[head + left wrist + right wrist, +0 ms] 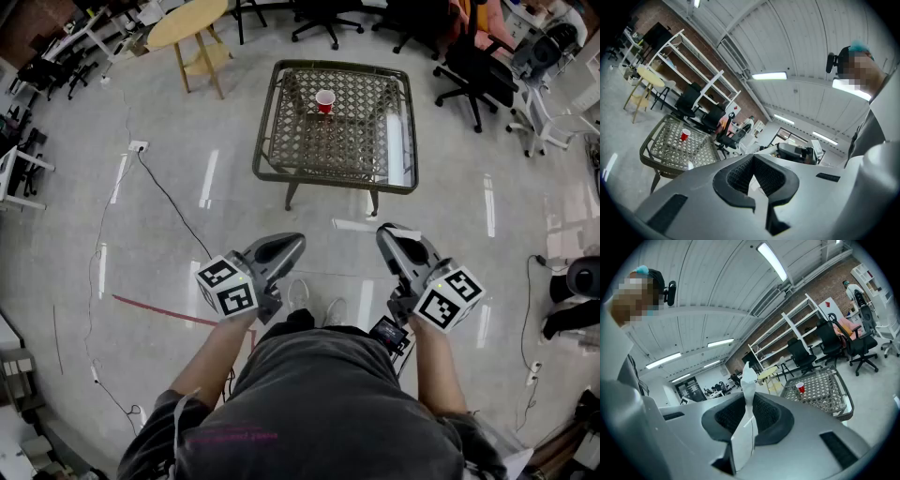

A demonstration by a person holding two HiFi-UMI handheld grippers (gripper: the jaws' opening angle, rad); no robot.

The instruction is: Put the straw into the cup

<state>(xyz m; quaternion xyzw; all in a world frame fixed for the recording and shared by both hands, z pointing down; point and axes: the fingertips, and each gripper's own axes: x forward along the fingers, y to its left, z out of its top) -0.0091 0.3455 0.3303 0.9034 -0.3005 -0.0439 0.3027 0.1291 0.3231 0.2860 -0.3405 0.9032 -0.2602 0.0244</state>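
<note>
A red cup (324, 101) stands on a low table with a woven top (333, 178), several steps ahead of me. I hold both grippers close to my waist, far from the table. My right gripper (389, 232) is shut on a white paper-wrapped straw (746, 380), which sticks out beyond the jaws (749, 404). The right gripper view has the cup (800, 388) small in the distance on the table (843, 404). My left gripper (292, 242) is shut (753, 174) with nothing in it; in its view the cup (685, 135) is far off at the left.
A round wooden table (187, 23) stands at the back left, and black office chairs (473, 70) crowd the back and right. A black cable (169, 202) and a red tape line (159, 309) cross the floor at my left. White shelving (689, 65) lines the brick wall.
</note>
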